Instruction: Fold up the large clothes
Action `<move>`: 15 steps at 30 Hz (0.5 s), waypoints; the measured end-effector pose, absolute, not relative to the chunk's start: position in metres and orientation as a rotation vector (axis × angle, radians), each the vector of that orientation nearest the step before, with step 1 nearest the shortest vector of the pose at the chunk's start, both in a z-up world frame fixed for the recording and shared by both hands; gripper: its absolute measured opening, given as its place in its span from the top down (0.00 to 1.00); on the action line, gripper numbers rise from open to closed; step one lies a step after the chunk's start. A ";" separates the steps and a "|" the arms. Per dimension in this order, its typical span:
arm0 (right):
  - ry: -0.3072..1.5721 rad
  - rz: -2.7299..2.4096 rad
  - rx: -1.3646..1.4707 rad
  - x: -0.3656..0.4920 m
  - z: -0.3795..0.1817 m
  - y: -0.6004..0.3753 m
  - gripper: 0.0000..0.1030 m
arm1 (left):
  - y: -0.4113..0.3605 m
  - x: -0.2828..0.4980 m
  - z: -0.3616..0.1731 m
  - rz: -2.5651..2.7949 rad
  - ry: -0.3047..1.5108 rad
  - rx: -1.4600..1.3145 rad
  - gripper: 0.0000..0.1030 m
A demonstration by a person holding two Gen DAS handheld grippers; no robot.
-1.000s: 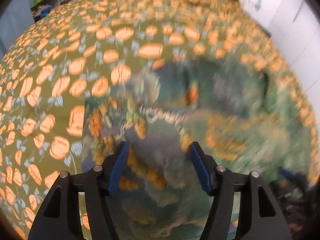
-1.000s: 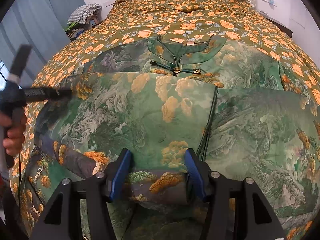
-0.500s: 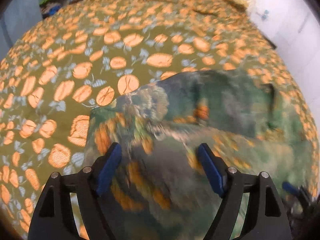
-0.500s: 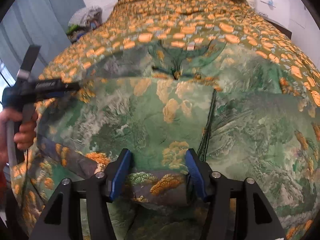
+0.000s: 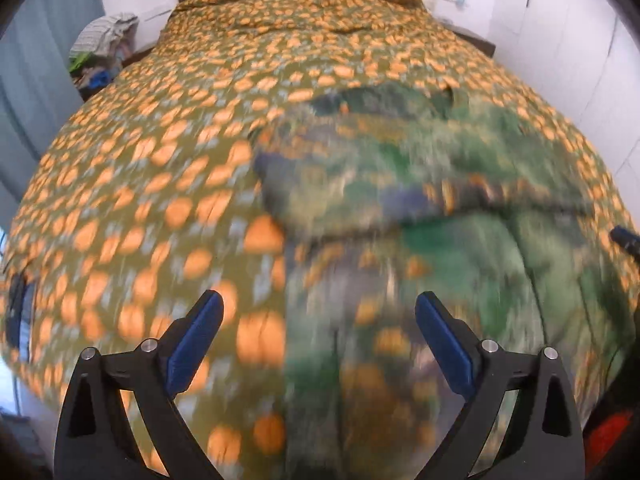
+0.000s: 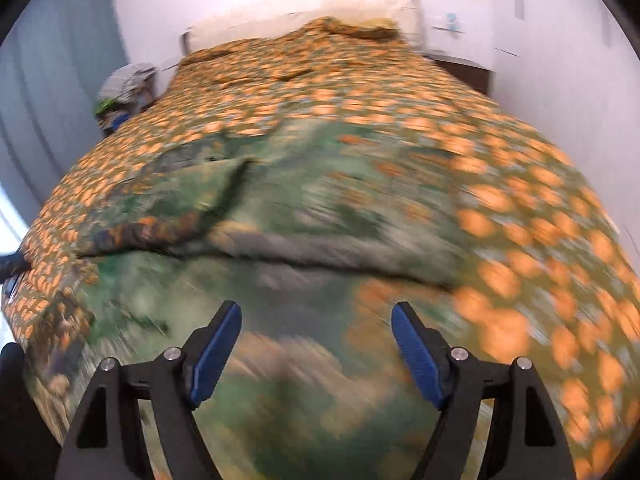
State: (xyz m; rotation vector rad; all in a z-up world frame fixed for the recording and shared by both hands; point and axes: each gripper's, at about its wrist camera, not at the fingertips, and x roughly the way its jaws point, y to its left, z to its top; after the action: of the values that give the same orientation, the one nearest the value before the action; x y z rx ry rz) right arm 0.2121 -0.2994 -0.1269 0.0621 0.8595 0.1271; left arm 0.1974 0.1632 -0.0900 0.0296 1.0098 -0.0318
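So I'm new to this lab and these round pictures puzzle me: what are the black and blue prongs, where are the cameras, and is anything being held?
There is no robot: a person holds a two-finger tool in each hand, with a fisheye camera looking along its fingers. One picture is from the left gripper, the other from the right gripper. Both stand open and hold nothing. Below lies a green patterned garment, partly folded, on a bed with an orange-flowered bedspread. The blur comes from motion.
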 end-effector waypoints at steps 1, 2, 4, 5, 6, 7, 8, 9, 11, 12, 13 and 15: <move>0.862 0.095 0.080 0.198 -0.124 -0.319 0.23 | 0.167 0.188 -0.090 -0.028 1.022 0.033 0.06; 0.864 0.073 0.092 0.190 -0.121 -0.333 0.23 | 0.172 0.179 -0.089 -0.028 1.035 0.033 0.06; 0.873 0.037 0.109 0.168 -0.113 -0.367 0.23 | 0.180 0.164 -0.088 -0.047 1.058 0.011 0.05; 0.890 0.028 0.110 0.161 -0.111 -0.380 0.23 | 0.182 0.158 -0.089 -0.056 1.065 -0.006 0.04; 0.914 0.025 0.108 0.156 -0.110 -0.391 0.23 | 0.184 0.155 -0.093 -0.064 1.080 -0.031 0.04; 0.936 0.028 0.108 0.152 -0.111 -0.399 0.23 | 0.185 0.152 -0.099 -0.070 1.101 -0.057 0.04; 0.983 0.046 0.113 0.149 -0.114 -0.406 0.23 | 0.185 0.151 -0.104 -0.080 1.119 -0.077 0.04; 1.029 0.070 0.128 0.146 -0.119 -0.410 0.23 | 0.183 0.150 -0.112 -0.103 1.141 -0.108 0.04; 1.103 0.122 0.159 0.143 -0.129 -0.410 0.23 | 0.179 0.148 -0.130 -0.144 1.181 -0.162 0.04; 1.169 0.171 0.176 0.141 -0.140 -0.408 0.23 | 0.177 0.147 -0.137 -0.147 1.204 -0.180 0.04; 1.197 0.189 0.179 0.138 -0.146 -0.406 0.23 | 0.176 0.147 -0.146 -0.157 1.233 -0.205 0.04; 1.252 0.216 0.185 0.135 -0.163 -0.398 0.23 | 0.173 0.147 -0.162 -0.179 1.285 -0.252 0.04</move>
State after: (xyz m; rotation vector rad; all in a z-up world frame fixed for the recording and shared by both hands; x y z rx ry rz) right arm 0.1352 -0.3983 -0.1628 0.1853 1.2519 0.2164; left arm 0.1465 0.1731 -0.1625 -0.2522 1.2849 -0.1787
